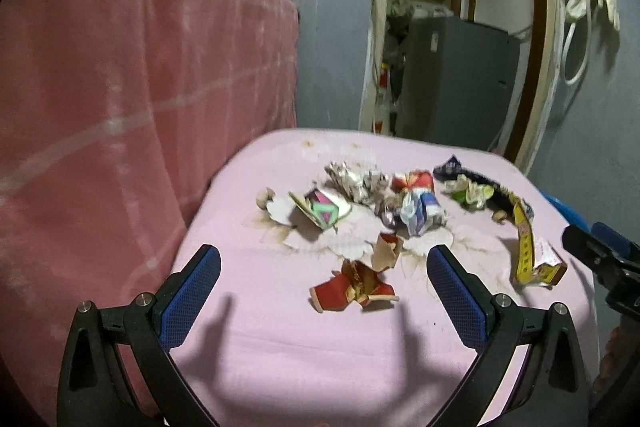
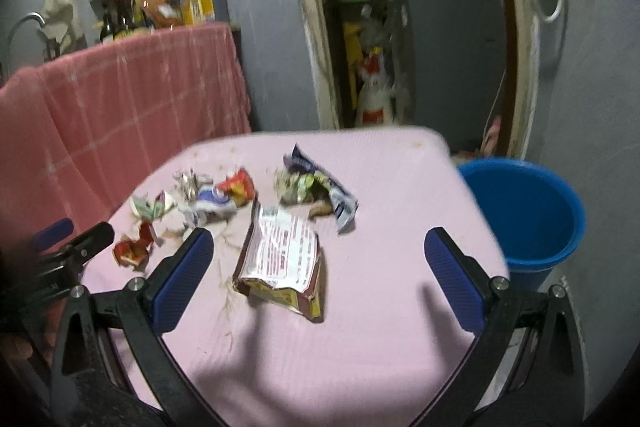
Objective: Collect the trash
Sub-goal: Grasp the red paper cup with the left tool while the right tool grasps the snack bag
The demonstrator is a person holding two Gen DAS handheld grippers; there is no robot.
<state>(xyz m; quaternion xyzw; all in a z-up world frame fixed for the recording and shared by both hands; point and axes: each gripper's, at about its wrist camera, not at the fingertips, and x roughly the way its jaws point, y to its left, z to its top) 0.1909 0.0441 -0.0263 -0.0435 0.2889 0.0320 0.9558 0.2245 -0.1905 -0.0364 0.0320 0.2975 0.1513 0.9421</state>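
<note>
The left gripper and the right gripper are sitting nearest the lenses, each with its blue-padded fingers spread wide and holding nothing.

Beyond the fingers, the pink-covered desk is filling most of both views and is carrying all the trash. To the right of the right fingers, off the desk's edge and lower, a blue bucket is standing open and looks empty; it is likely where the litter belongs.

Just ahead of the right fingers, between them and slightly left of centre, a flat printed packet is lying with its long axis running away from the camera. A crumpled silver-and-blue wrapper is lying further ahead, and a heap of crushed papers is lying ahead to the left.

Ahead of the left fingers, between them, a torn red carton scrap is lying close, its long axis crosswise.

The right gripper appears nearer both packet and bucket, so I judge it better placed, needing to advance and close across the packet's short width.
</note>
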